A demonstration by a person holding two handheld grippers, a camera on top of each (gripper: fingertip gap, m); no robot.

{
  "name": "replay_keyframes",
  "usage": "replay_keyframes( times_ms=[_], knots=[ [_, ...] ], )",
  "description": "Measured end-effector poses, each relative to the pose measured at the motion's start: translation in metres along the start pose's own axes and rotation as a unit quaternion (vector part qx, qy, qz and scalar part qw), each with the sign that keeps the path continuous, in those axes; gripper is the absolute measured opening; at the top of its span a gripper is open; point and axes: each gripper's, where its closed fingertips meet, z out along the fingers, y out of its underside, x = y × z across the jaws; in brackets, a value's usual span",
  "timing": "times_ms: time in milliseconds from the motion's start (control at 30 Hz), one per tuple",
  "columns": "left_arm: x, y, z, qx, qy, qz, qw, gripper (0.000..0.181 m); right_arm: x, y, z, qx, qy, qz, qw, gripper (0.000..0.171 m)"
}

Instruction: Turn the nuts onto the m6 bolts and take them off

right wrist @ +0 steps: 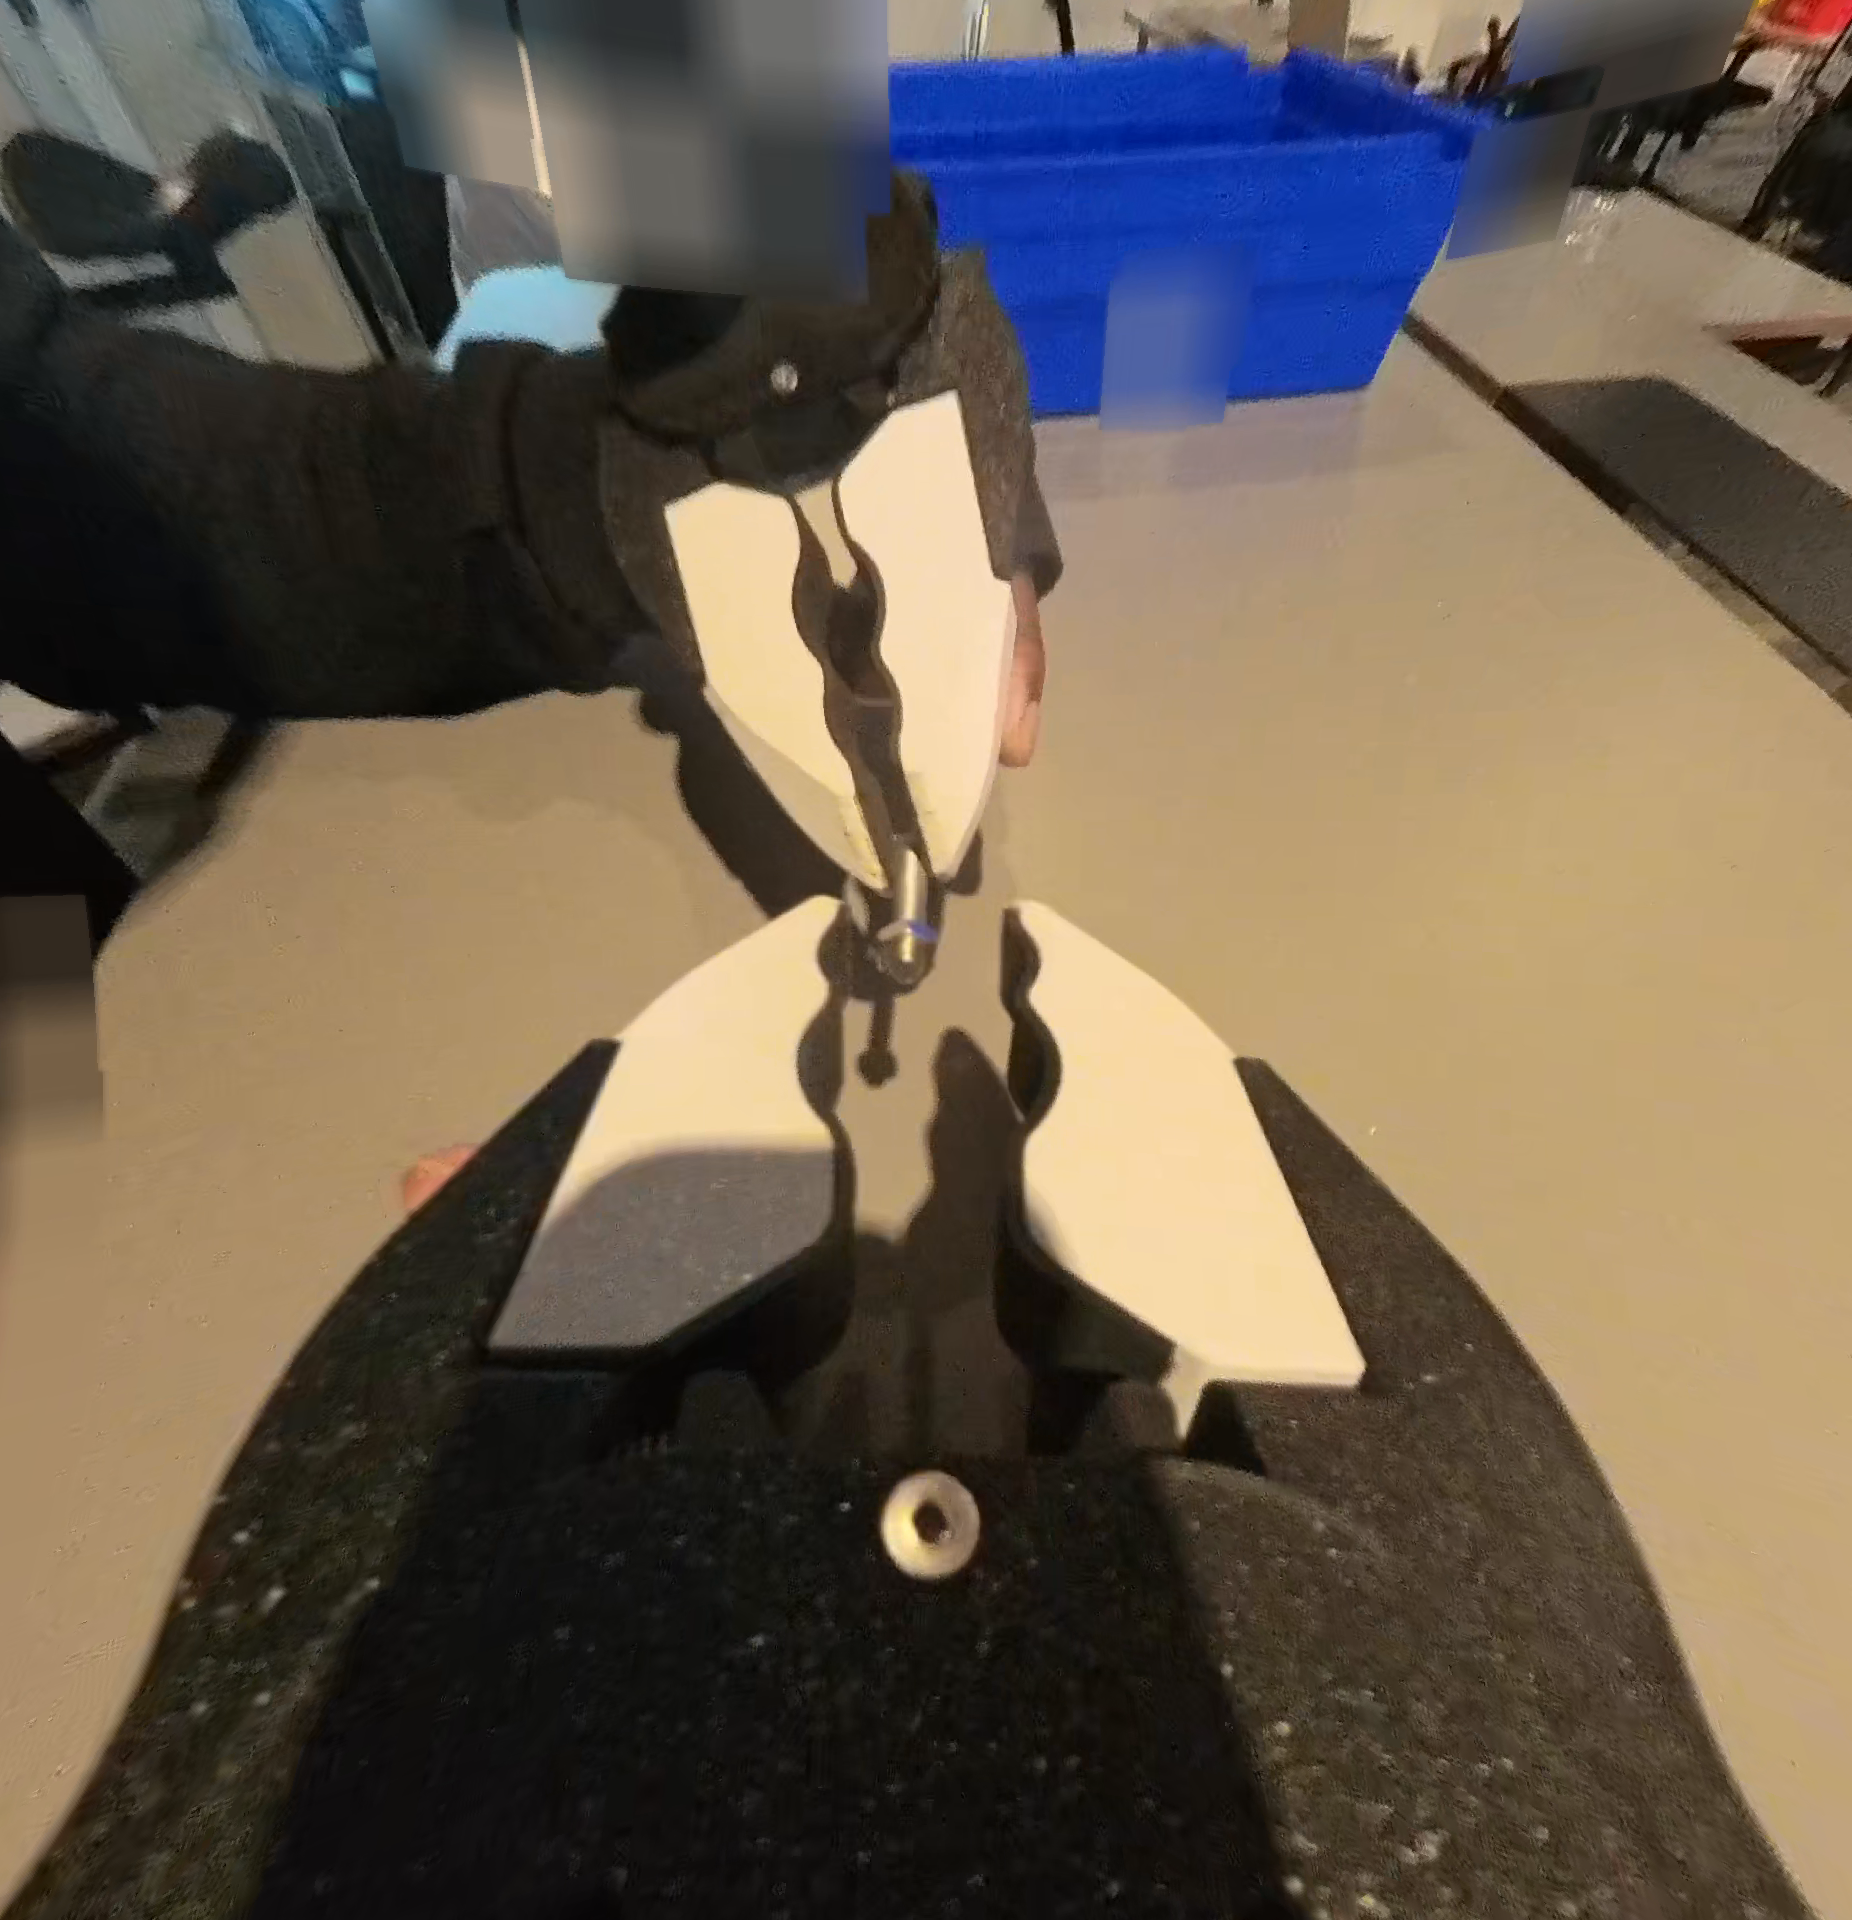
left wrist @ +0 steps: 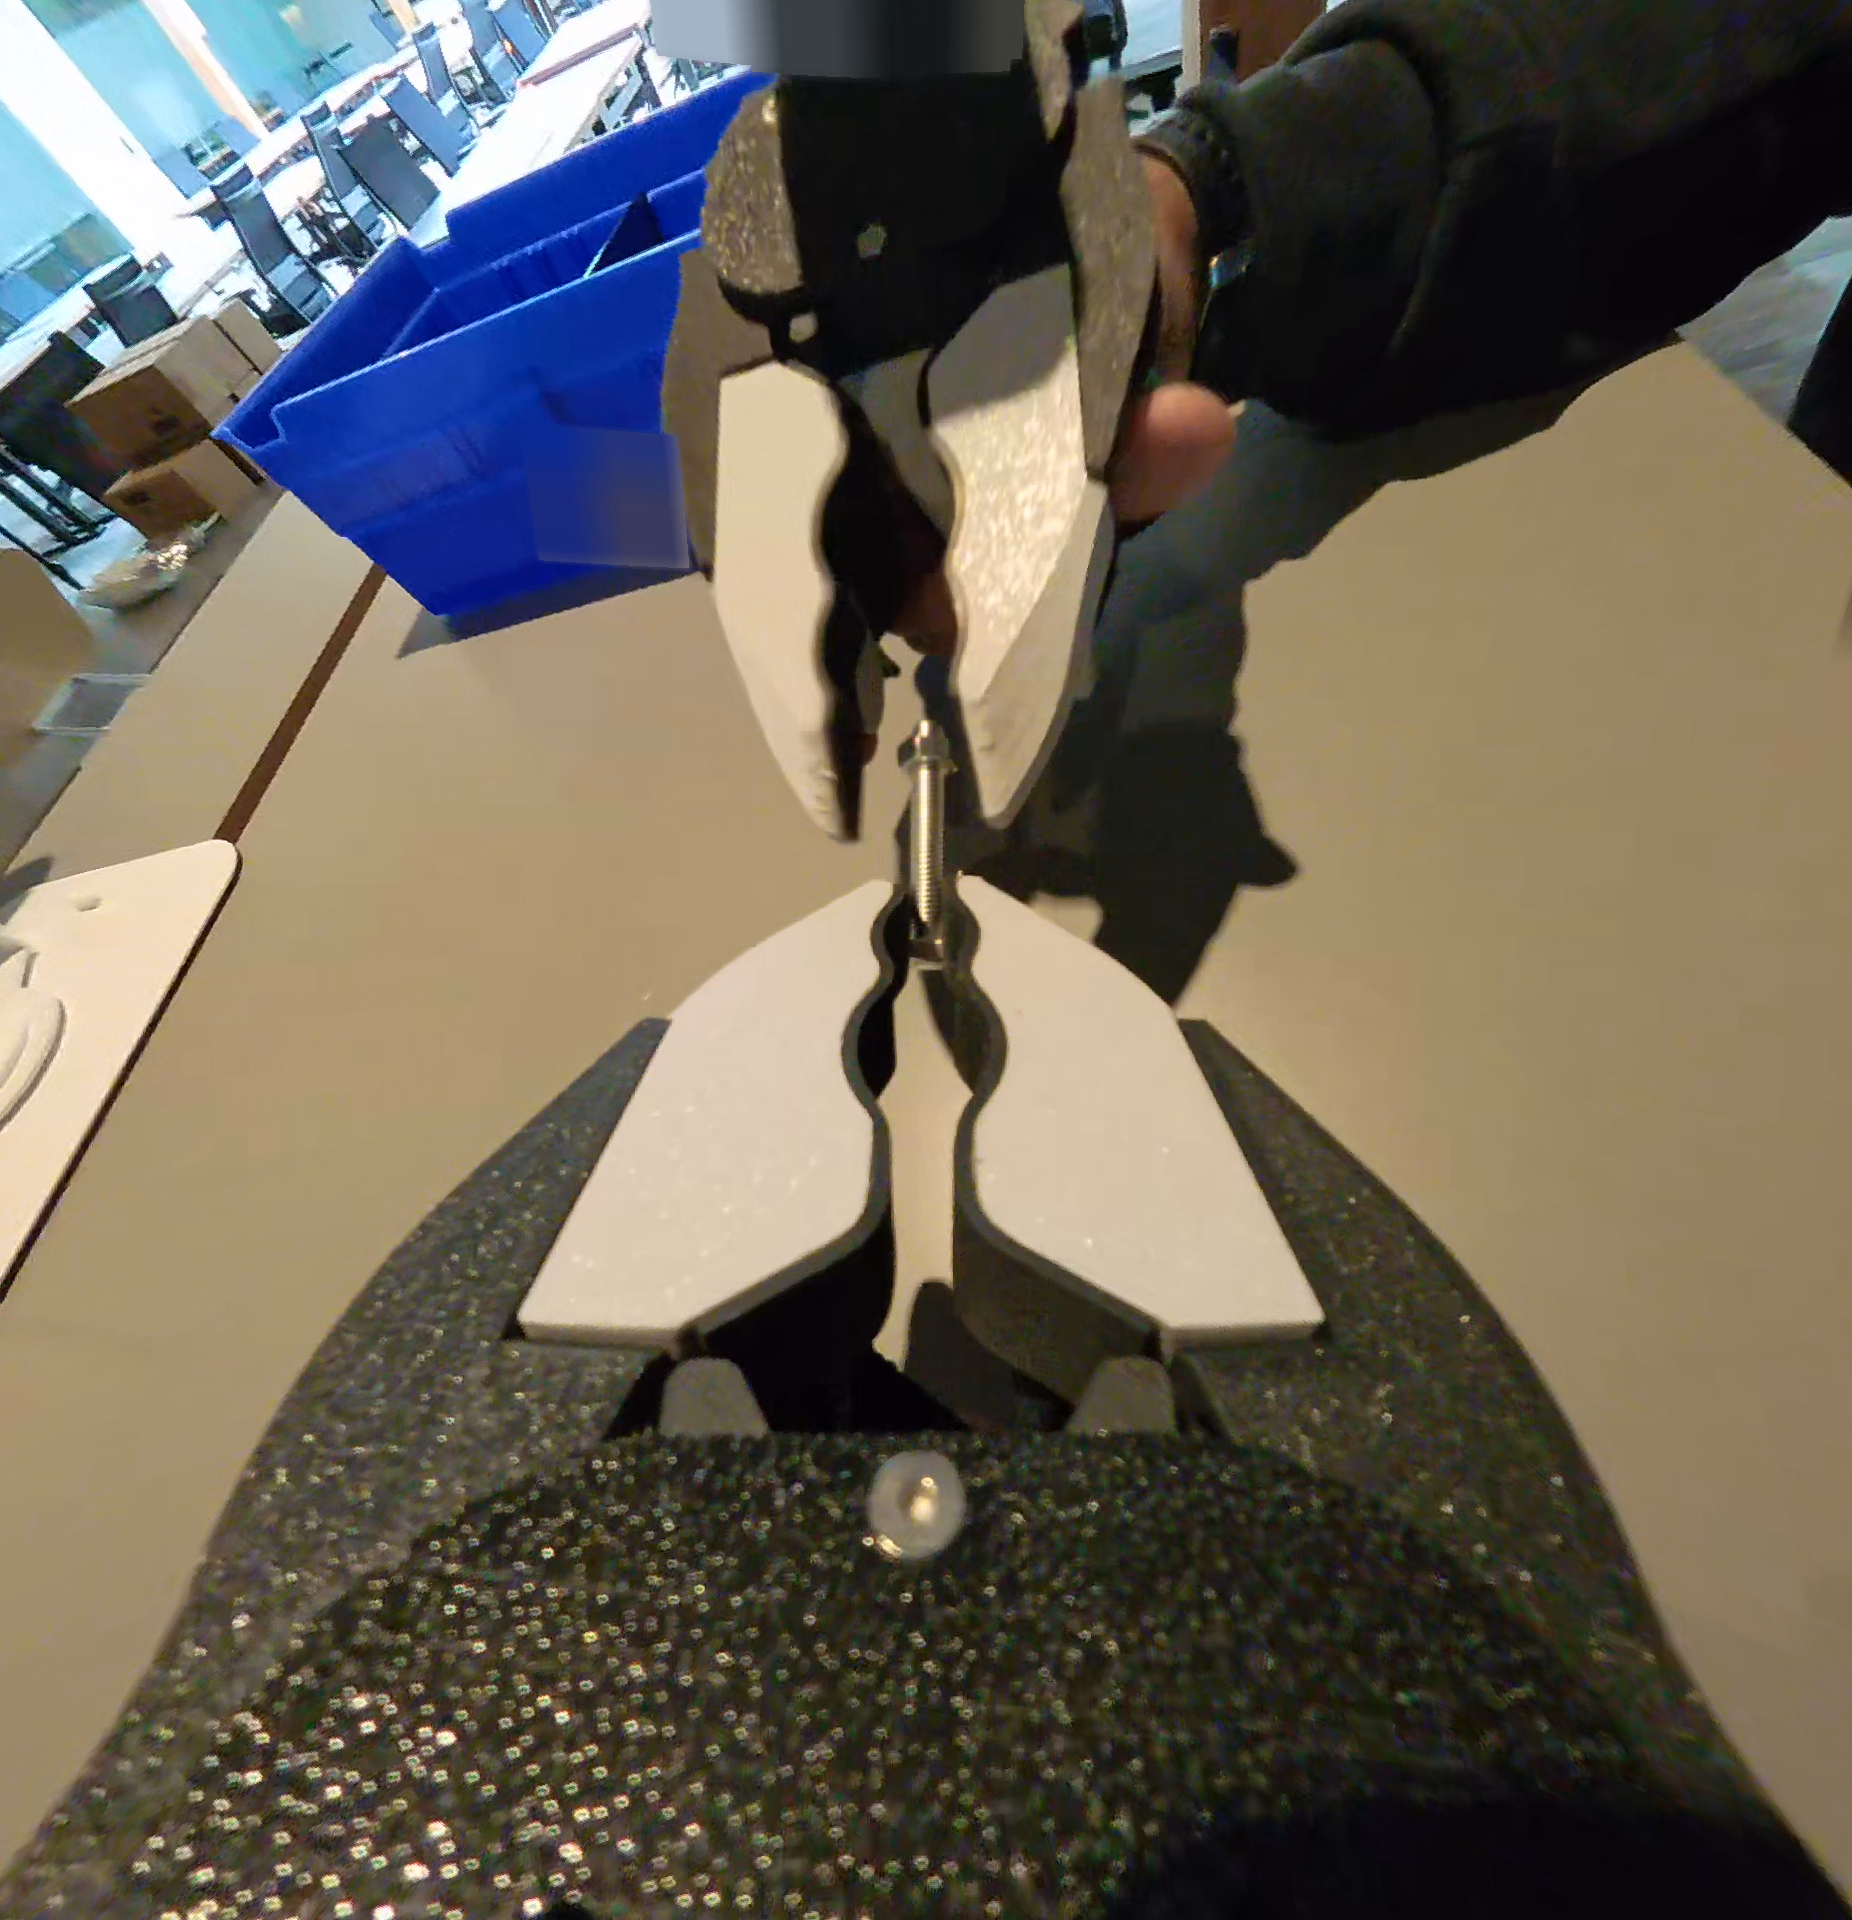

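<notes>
I am looking at the bolt (left wrist: 924, 844) standing up off the table, its head end pinched between the tips of my left tongs (left wrist: 924, 904), which are closed down tight on it. A nut (left wrist: 924, 744) is sitting near the top of the threaded shaft. My right tongs (left wrist: 906, 821) are pointing down at that upper end with the tips spread a little, one tip on each side of the nut; I cannot tell whether either tip is touching it, and they are gripping nothing that I can see. In the right wrist view the picture is blurring, yet I am still seeing the bolt (right wrist: 906, 914) poking out of the closed left tongs (right wrist: 901, 868) toward the gap between my own parted right tongs (right wrist: 922, 909), and its shadow is falling on the beige table (right wrist: 1421, 831) below. A person's dark sleeve (left wrist: 1473, 208) is reaching in behind the right tongs. Farther back, blue bins (left wrist: 486, 416) are sitting on the table, well apart from the work, and a white board (left wrist: 101, 987) is lying at the left edge.
</notes>
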Motion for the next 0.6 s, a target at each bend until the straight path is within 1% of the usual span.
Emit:
replay_keyframes(
  times_ms=[33,67,133,167,233,267,300,367,467,533,600],
  knots=[
    [0.001,0.000,0.000,-0.001,0.002,-0.001,1.000,0.005,-0.002,0.004,0.002,-0.014,0.002,-0.024,1.000,0.016],
    [0.002,0.002,0.001,-0.005,0.007,-0.004,1.000,0.005,-0.003,0.008,0.003,-0.026,0.009,-0.063,0.998,0.011],
    [0.007,0.004,0.002,-0.008,0.030,-0.024,0.999,0.005,-0.005,0.012,0.003,-0.042,0.036,-0.178,0.982,0.011],
    [0.012,0.004,0.003,-0.007,0.052,-0.045,0.998,0.005,-0.007,0.013,0.003,-0.044,0.049,-0.254,0.965,0.011],
    [0.017,0.006,0.004,-0.009,0.073,-0.067,0.995,0.006,-0.009,0.015,0.003,-0.045,0.088,-0.395,0.913,0.011],
    [0.017,0.007,0.004,-0.011,0.075,-0.070,0.995,0.006,-0.008,0.016,0.003,-0.046,0.103,-0.427,0.897,0.011],
    [0.016,0.008,0.004,-0.011,0.070,-0.069,0.995,0.006,-0.008,0.015,0.003,-0.044,0.107,-0.425,0.898,0.013],
    [0.012,0.005,0.003,-0.005,0.058,-0.060,0.997,0.005,-0.006,0.007,0.001,-0.021,0.105,-0.361,0.926,0.035],
    [0.005,-0.001,0.000,0.013,0.033,-0.043,0.998,0.005,-0.002,-0.005,-0.004,0.007,0.074,-0.200,0.977,0.037],
    [0.002,-0.003,-0.002,0.017,0.019,-0.031,0.999,0.005,0.000,-0.008,-0.005,0.020,0.044,-0.109,0.993,0.036],
    [0.000,-0.003,-0.002,0.017,0.008,-0.022,1.000,0.005,-0.001,-0.008,-0.005,0.023,0.019,-0.052,0.998,0.033]
  ],
)
